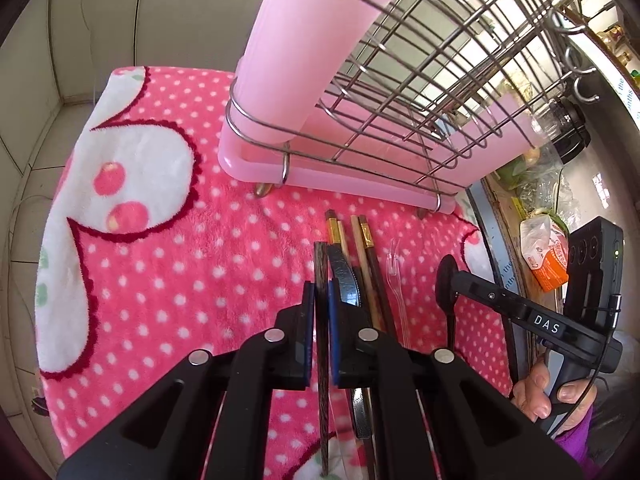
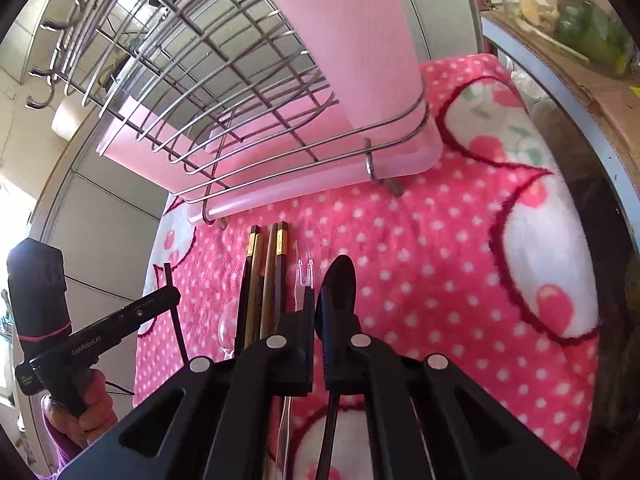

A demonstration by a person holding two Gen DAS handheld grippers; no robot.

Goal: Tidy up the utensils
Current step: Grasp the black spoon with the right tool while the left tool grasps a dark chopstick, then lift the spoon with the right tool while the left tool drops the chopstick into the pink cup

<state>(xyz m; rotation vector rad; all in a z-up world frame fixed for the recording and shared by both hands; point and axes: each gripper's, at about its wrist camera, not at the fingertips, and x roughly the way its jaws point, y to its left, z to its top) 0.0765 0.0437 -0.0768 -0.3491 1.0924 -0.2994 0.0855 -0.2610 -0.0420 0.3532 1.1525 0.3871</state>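
Observation:
My left gripper (image 1: 320, 300) is shut on a dark brown chopstick (image 1: 321, 264), held above the pink dotted blanket (image 1: 160, 280). Beneath it lie more chopsticks (image 1: 366, 256), a serrated knife (image 1: 345, 276) and a clear plastic fork (image 1: 395, 276). My right gripper (image 2: 318, 312) is shut on a black spoon (image 2: 338, 280), whose bowl points toward the rack. The same black spoon (image 1: 446, 284) shows at the right of the left wrist view. Behind stands a wire rack (image 1: 420, 80) on a pink tray (image 1: 360, 186), with a tall pink cup (image 1: 304, 60) in one end.
A cardboard shelf edge (image 1: 516, 216) with an orange packet (image 1: 550, 268) and bags borders the blanket on one side. Grey tiled wall panels (image 2: 100, 220) rise behind the rack. Hooks (image 2: 44, 100) hang from the rack's top. A hand (image 2: 88, 408) grips the left tool.

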